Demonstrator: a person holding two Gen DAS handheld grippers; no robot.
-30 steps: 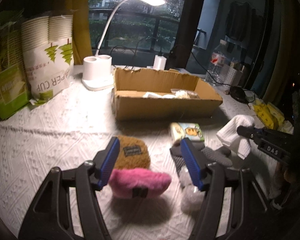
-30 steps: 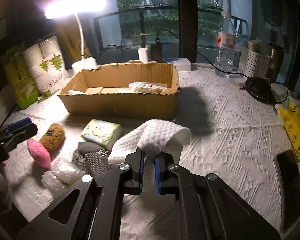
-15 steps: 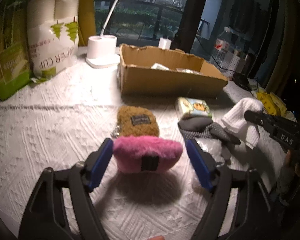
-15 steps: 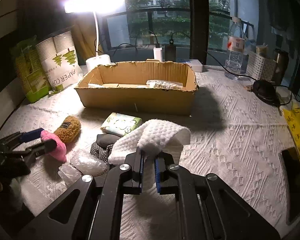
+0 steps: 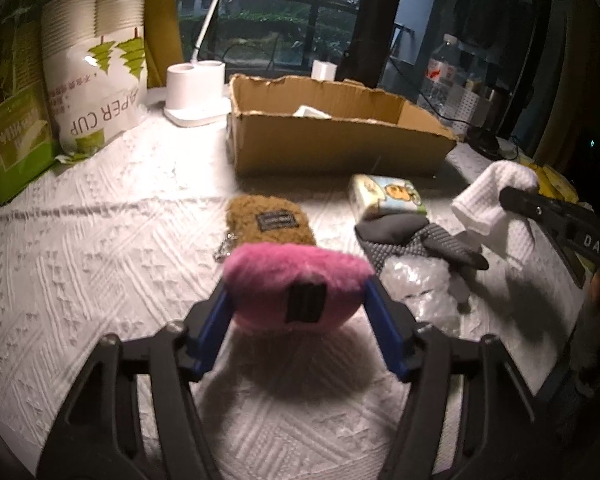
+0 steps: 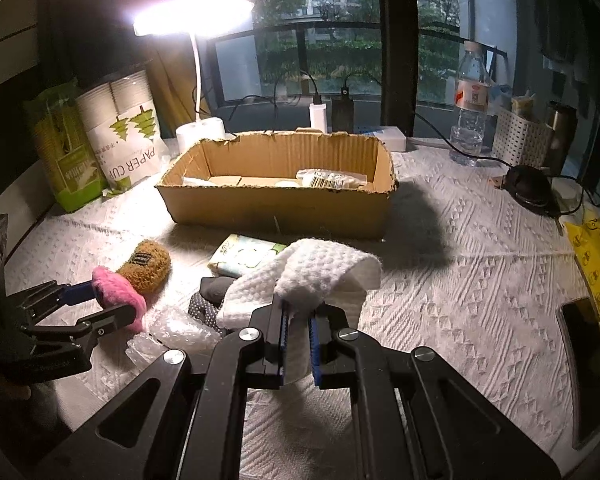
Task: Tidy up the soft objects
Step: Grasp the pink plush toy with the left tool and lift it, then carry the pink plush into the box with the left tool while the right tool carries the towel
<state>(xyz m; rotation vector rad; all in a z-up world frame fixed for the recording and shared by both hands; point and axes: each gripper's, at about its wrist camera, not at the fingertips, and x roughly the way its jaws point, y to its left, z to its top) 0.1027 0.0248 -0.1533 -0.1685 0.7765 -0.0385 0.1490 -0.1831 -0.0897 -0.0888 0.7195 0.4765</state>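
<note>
My left gripper (image 5: 298, 292) is shut on a pink plush pouch (image 5: 296, 276) and holds it just above the table; it also shows in the right wrist view (image 6: 118, 294). My right gripper (image 6: 298, 320) is shut on a white waffle cloth (image 6: 320, 272), lifted off the table; the cloth also shows in the left wrist view (image 5: 494, 196). A brown fuzzy pouch (image 5: 268, 220) lies behind the pink one. A tissue pack (image 5: 388, 196), a grey dotted glove (image 5: 416, 240) and bubble wrap (image 5: 424, 284) lie between the grippers. The open cardboard box (image 6: 276, 204) stands behind them.
A desk lamp base (image 5: 194, 94), a paper-cup bag (image 5: 96, 80) and a green pack (image 5: 12, 140) stand at the back left. A water bottle (image 6: 470, 108), white basket (image 6: 522, 142), cables and yellow bags (image 6: 594, 252) are at the right.
My left gripper has come down around the pink pouch, closed on it and lifted it slightly. My right gripper has raised the white cloth and moved closer to the box.
</note>
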